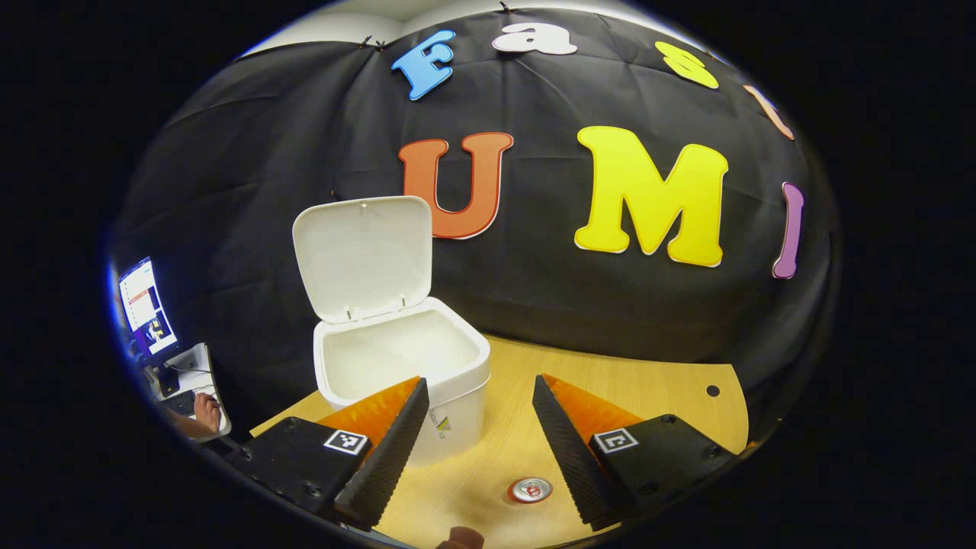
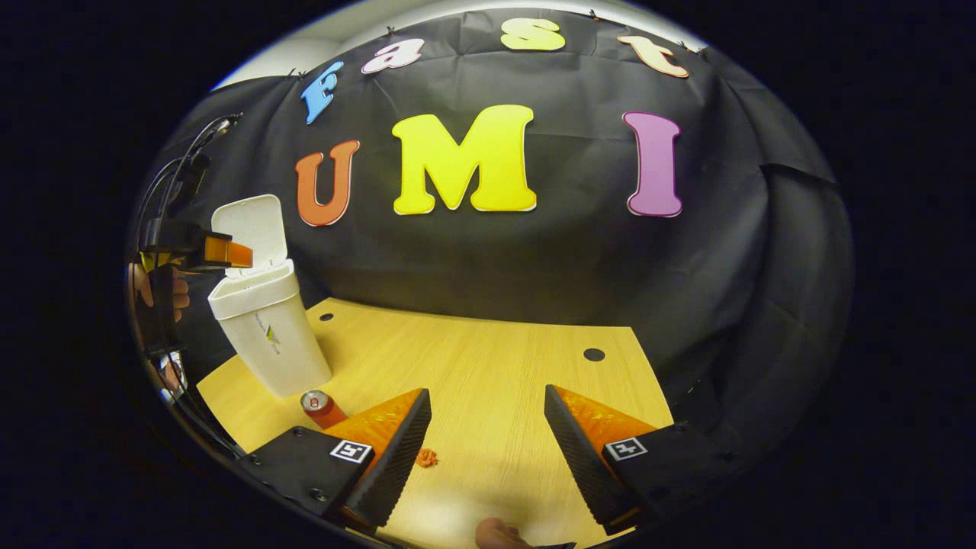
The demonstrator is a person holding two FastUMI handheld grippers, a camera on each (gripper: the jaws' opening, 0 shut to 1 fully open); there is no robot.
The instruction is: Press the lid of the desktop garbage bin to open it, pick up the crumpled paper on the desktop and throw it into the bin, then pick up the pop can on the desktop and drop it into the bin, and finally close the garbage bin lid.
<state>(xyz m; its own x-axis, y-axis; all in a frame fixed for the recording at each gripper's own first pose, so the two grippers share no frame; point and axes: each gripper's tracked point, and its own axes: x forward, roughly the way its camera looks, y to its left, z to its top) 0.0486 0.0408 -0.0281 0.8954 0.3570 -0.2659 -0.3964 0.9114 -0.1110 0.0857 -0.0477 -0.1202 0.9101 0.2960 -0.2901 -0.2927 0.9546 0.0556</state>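
Note:
The white desktop bin stands on the wooden table with its lid tipped up and back, showing a pale inside. My left gripper is open, held above the bin's front rim. Below it stands the pop can, seen from the top. In the right gripper view the bin is at the left with the red can upright beside it. A small orange crumpled paper lies by the left finger of my open right gripper. The left gripper hovers by the bin's opening.
The table has round holes near its back edge and ends close to the black cloth wall. A monitor and a person's hand on a keyboard are off the table's left side.

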